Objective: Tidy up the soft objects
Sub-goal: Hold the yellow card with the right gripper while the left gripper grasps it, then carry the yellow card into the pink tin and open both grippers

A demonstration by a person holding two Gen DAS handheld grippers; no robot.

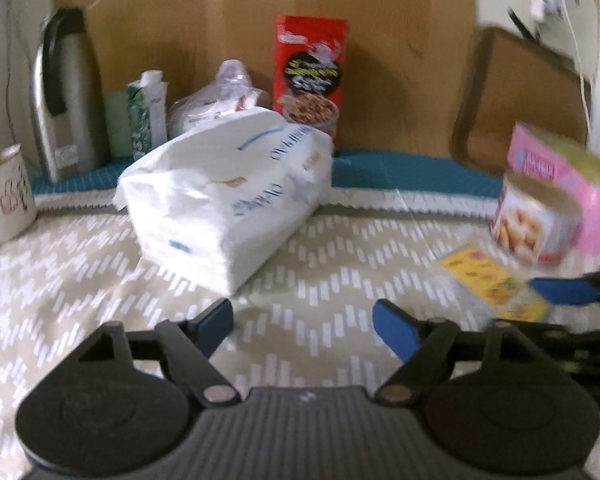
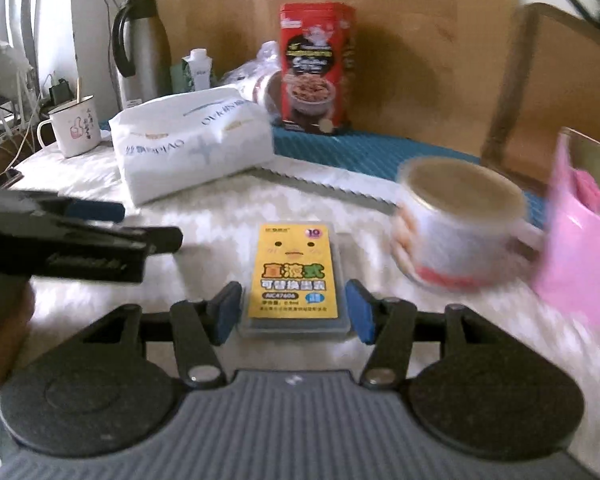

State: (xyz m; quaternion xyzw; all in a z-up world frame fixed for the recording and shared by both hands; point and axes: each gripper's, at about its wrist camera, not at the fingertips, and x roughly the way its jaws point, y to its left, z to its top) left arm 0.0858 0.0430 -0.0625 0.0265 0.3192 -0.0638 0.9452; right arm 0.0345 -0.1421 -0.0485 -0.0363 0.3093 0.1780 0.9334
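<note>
Right wrist, tongs (image 2: 294,312) straddling yellow packet (image 2: 293,276)

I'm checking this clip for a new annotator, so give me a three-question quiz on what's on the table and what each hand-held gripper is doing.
1. True or false: the white tissue pack stands upright against the cardboard.
2. Which item lies between the fingers of the right hand-held gripper?
A. the mug
B. the yellow card pack
C. the red box
3. Fill in: the left hand-held gripper is open and holds ____.

Key:
1. False; it lies on its side on the patterned cloth.
2. B; whether the pads press it cannot be told.
3. Nothing.
</note>
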